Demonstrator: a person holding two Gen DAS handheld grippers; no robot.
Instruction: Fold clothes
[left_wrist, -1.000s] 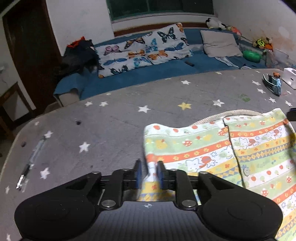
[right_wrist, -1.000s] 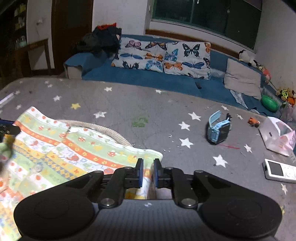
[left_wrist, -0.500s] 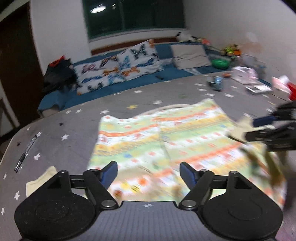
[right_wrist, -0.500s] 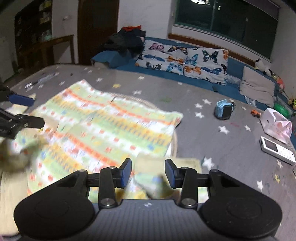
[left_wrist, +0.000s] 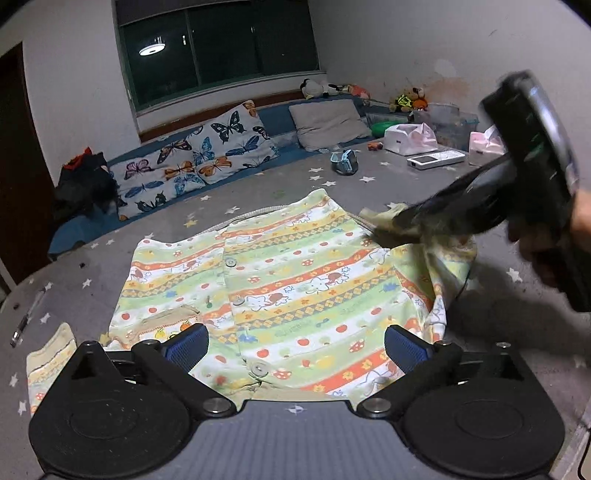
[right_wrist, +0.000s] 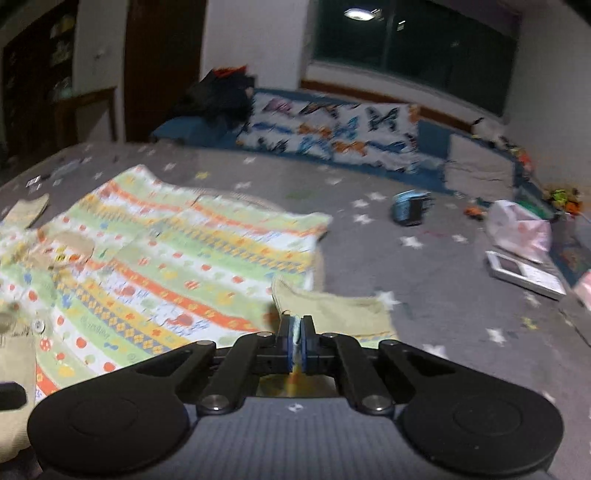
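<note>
A child's striped, printed button shirt (left_wrist: 295, 291) lies front up on the grey star-patterned surface (left_wrist: 110, 258). My left gripper (left_wrist: 295, 345) is open and empty, raised above the shirt's lower hem. My right gripper (right_wrist: 295, 338) is shut on the shirt's right sleeve (right_wrist: 332, 310). In the left wrist view the right gripper (left_wrist: 391, 225) is at the shirt's right edge with the sleeve lifted. The shirt (right_wrist: 166, 251) also fills the left of the right wrist view. The other sleeve (left_wrist: 48, 363) lies flat at the left.
A pen (left_wrist: 27, 319) lies at the left edge. A blue toy (left_wrist: 343, 161), a white device (left_wrist: 436, 159) and pink bags (left_wrist: 406, 138) sit at the far right. A blue couch with butterfly pillows (left_wrist: 192, 162) runs along the back.
Both grippers let go of the shirt's shoulders and drew back. The left stays open. The right has shut on the right sleeve and lifts it.
</note>
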